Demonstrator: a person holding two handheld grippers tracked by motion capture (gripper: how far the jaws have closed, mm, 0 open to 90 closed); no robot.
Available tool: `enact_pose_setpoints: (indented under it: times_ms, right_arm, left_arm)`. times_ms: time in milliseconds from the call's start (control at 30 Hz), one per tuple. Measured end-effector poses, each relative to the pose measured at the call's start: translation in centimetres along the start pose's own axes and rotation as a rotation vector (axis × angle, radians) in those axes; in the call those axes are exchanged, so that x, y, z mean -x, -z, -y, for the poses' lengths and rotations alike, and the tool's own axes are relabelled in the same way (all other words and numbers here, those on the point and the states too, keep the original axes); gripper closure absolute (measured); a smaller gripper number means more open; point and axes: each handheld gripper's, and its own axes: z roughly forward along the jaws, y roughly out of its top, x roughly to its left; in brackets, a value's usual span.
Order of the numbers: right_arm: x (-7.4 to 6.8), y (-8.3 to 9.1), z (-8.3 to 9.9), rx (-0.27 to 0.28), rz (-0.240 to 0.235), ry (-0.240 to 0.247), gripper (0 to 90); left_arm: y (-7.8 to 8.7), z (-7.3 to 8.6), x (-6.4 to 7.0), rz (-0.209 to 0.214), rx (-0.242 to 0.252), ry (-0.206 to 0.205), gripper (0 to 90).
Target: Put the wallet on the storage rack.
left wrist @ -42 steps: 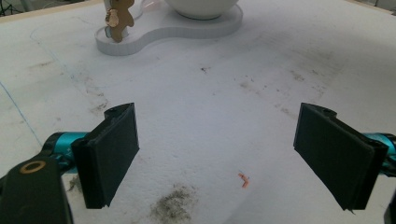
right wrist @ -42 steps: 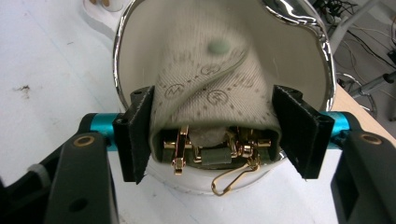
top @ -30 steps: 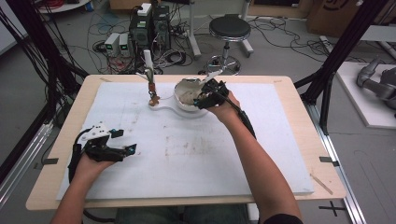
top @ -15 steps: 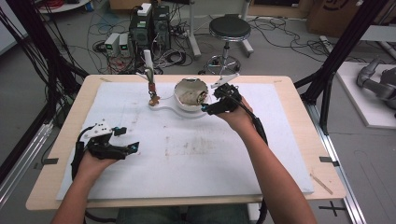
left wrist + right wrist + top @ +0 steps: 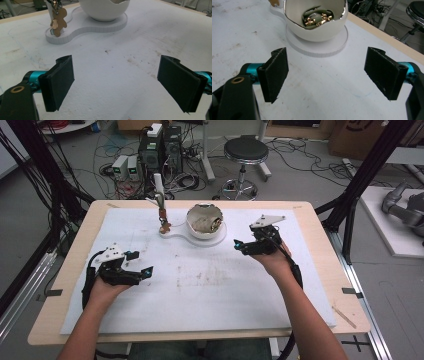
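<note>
The right gripper (image 5: 248,245) has pulled back from the bowl (image 5: 205,221), which now sits ahead of its jaws and a bit to their left. The left gripper (image 5: 138,264) has wide open, empty jaws, with the gingerbread charm (image 5: 58,22) far ahead. The right jaws are wide open and empty too.

Left gripper (image 5: 141,264) low over the table's (image 5: 70,250) near-left part, jaws wide apart, right gripper (image 5: 239,244) toward the table's far right, jaws wide apart, both forearms outstretched
</note>
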Motion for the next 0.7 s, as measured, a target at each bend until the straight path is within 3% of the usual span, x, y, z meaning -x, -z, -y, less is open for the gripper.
enact_pose_setpoints:
  times_ms: [467, 700]
  right_arm:
    - [0.4, 3.6, 5.4, 0.09, 0.011, -0.103, 20.0]
    - [0.3, 4.1, 7.8, 0.124, 0.013, -0.144, 19.9]
  left_arm:
    - [-0.3, -0.3, 0.5, 0.004, 0.022, -0.009, 14.0]
    - [-0.3, -0.2, 0.6, 0.004, 0.027, -0.008, 14.0]
